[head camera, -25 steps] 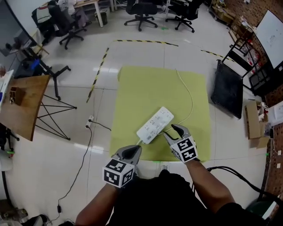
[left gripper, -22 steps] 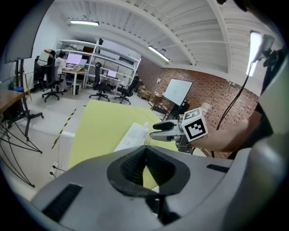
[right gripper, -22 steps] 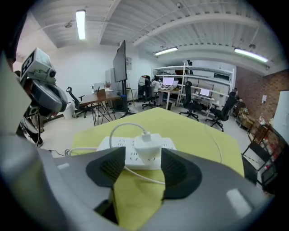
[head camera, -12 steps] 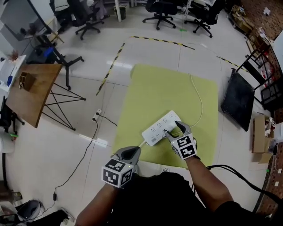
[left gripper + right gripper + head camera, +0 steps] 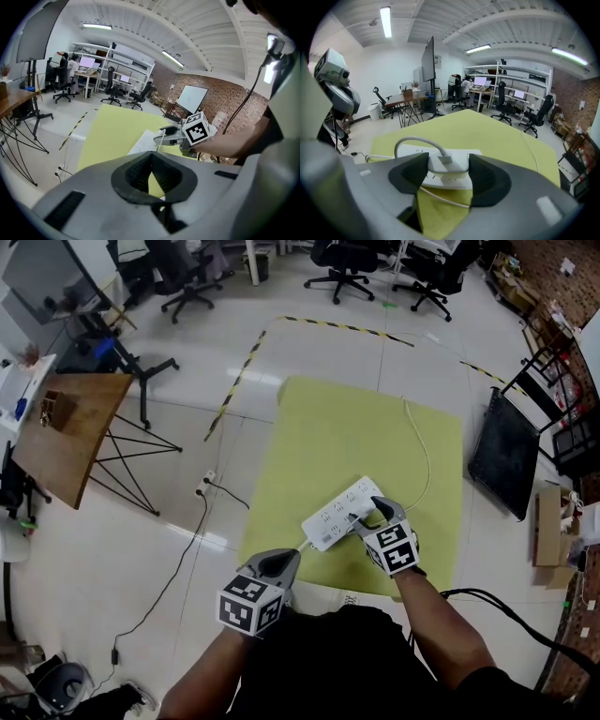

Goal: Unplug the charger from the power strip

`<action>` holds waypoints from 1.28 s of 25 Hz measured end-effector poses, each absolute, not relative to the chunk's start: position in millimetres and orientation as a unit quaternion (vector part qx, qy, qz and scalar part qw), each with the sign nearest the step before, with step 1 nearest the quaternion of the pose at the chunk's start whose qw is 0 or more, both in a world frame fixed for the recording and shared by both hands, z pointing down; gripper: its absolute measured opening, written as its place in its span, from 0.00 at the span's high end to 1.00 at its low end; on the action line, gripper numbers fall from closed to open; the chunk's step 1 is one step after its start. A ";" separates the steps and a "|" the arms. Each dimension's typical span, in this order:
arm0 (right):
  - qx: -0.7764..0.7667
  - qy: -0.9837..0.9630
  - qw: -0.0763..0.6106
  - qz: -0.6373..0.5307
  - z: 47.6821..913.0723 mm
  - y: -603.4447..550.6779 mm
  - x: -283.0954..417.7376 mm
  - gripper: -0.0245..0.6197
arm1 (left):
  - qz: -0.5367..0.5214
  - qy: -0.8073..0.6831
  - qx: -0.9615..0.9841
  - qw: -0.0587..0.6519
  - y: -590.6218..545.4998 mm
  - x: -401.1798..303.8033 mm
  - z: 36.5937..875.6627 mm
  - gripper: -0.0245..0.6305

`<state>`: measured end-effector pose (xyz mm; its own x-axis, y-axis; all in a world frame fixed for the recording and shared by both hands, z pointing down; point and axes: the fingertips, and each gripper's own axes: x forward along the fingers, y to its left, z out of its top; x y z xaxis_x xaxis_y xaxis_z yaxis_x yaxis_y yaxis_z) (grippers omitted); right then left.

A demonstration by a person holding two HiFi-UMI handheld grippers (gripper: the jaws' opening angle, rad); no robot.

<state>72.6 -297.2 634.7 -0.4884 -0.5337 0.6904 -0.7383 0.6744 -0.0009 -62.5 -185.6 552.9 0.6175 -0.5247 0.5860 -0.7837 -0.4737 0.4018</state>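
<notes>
A white power strip (image 5: 333,515) lies at an angle on the yellow-green mat (image 5: 356,427), and its white cord (image 5: 424,456) runs off toward the far edge. A white charger (image 5: 449,163) is plugged into the strip (image 5: 412,152), with a cable looping up to the left. My right gripper (image 5: 368,513) straddles the charger (image 5: 365,516). Its jaws are closing and both pads (image 5: 412,172) lie against the charger's sides. My left gripper (image 5: 274,563) hangs back near the mat's front edge, shut and holding nothing. In the left gripper view the left gripper (image 5: 151,161) points toward the strip (image 5: 143,140).
A wooden table (image 5: 66,427) on black legs stands to the left. A black panel (image 5: 506,451) lies right of the mat and a cardboard box (image 5: 548,521) beyond it. A thin black cable (image 5: 183,559) crosses the floor at the left. Office chairs (image 5: 342,254) stand at the far end.
My right gripper has moved forward over the strip's near end, and its jaws now stand round the charger. The left gripper has stayed where it was.
</notes>
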 end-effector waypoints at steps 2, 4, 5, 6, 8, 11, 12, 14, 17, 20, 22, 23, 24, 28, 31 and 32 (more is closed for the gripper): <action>0.375 -0.850 0.328 0.171 633.1 -298.0 74.9 0.55 | 0.195 -0.389 0.837 0.332 -185.9 -60.8 552.2 0.95; 0.374 -0.851 0.320 0.185 630.9 -296.6 76.3 0.55 | 0.194 -0.387 0.838 0.331 -185.2 -60.2 550.3 0.95; 0.373 -0.851 0.316 0.192 630.0 -295.5 76.9 0.55 | 0.194 -0.386 0.839 0.331 -184.8 -60.1 549.3 0.95; 0.372 -0.852 0.308 0.203 628.9 -294.9 77.7 0.55 | 0.194 -0.385 0.839 0.331 -184.5 -60.1 548.7 0.95; 0.376 -0.852 0.282 0.230 625.4 -296.2 80.6 0.55 | 0.195 -0.385 0.840 0.330 -184.2 -60.2 548.7 0.95; 0.383 -0.850 0.268 0.245 620.8 -298.7 85.8 0.55 | 0.195 -0.381 0.842 0.328 -183.1 -59.6 550.0 0.95; 0.382 -0.850 0.272 0.241 620.1 -297.8 86.8 0.55 | 0.195 -0.381 0.842 0.328 -182.9 -59.2 549.9 0.95; 0.381 -0.850 0.276 0.237 618.5 -294.4 89.2 0.55 | 0.194 -0.380 0.843 0.327 -182.9 -58.1 548.9 0.95; 0.386 -0.848 0.274 0.237 614.9 -288.9 96.3 0.55 | 0.194 -0.378 0.845 0.326 -183.0 -54.1 547.1 0.95; 0.390 -0.847 0.274 0.235 612.0 -285.2 103.1 0.55 | 0.193 -0.374 0.847 0.325 -183.4 -49.9 547.1 0.95; 0.393 -0.846 0.275 0.233 609.8 -282.2 106.3 0.55 | 0.193 -0.371 0.848 0.324 -183.2 -49.3 547.2 0.95; 0.395 -0.845 0.275 0.233 608.7 -280.1 108.7 0.55 | 0.193 -0.370 0.849 0.324 -182.9 -48.6 547.0 0.95; 0.397 -0.844 0.276 0.232 607.9 -277.6 112.1 0.55 | 0.193 -0.368 0.850 0.323 -182.2 -47.3 546.7 0.95; 0.409 -0.836 0.282 0.233 610.3 -265.4 133.3 0.55 | 0.195 -0.362 0.853 0.320 -178.3 -37.9 547.4 0.95; 0.417 -0.827 0.292 0.238 615.7 -253.2 152.6 0.55 | 0.197 -0.357 0.856 0.319 -175.7 -29.6 548.2 0.95; 0.418 -0.824 0.298 0.240 618.2 -248.2 158.6 0.55 | 0.198 -0.355 0.856 0.319 -174.9 -27.2 548.1 0.95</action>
<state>158.6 -248.2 618.2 -0.4731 -0.5467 0.6909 -0.8320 0.5353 -0.1461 -27.2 -174.9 548.1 0.6690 -0.4824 0.5655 -0.7347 -0.5445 0.4046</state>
